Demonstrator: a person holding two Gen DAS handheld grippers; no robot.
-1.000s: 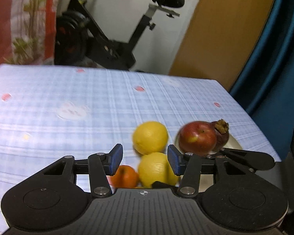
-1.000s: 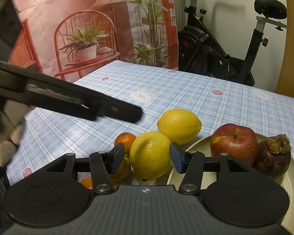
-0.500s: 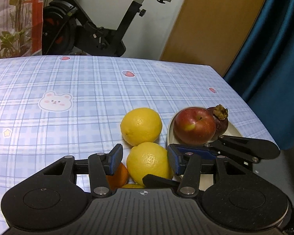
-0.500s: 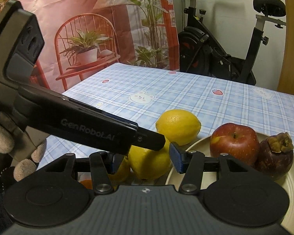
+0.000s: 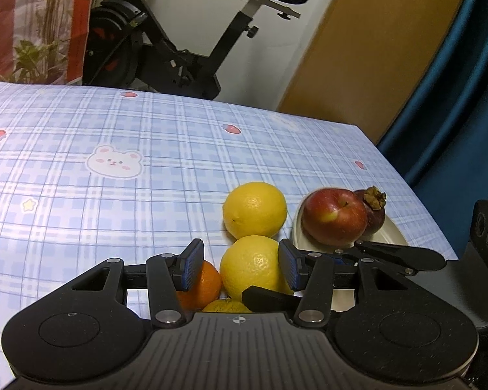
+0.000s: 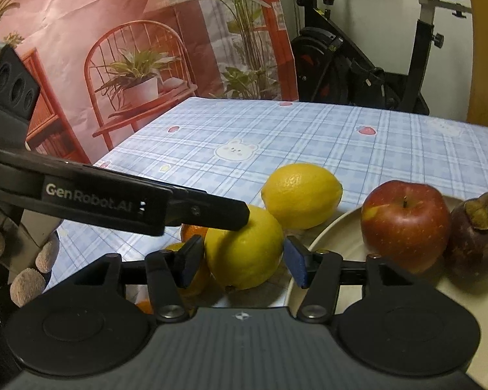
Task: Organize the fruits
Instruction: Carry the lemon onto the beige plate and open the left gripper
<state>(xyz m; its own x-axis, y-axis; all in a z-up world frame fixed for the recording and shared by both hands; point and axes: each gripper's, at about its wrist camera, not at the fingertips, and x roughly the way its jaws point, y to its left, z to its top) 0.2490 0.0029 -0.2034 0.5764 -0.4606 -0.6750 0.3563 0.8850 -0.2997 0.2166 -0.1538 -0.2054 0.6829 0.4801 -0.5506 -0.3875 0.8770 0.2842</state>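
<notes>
Right gripper jaws just opened wider around, clear of, near lemon beside plate; left gripper open; grasp pending.

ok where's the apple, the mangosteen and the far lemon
apple [image 6: 405,217], right wrist view, on its red front.
mangosteen [image 6: 473,245], right wrist view, on its dark purple side.
far lemon [image 5: 254,210], left wrist view, on its yellow middle.

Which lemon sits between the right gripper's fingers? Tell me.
The near lemon, beside the oranges. It sits between the right gripper. The far lemon lies beyond, untouched.
</notes>
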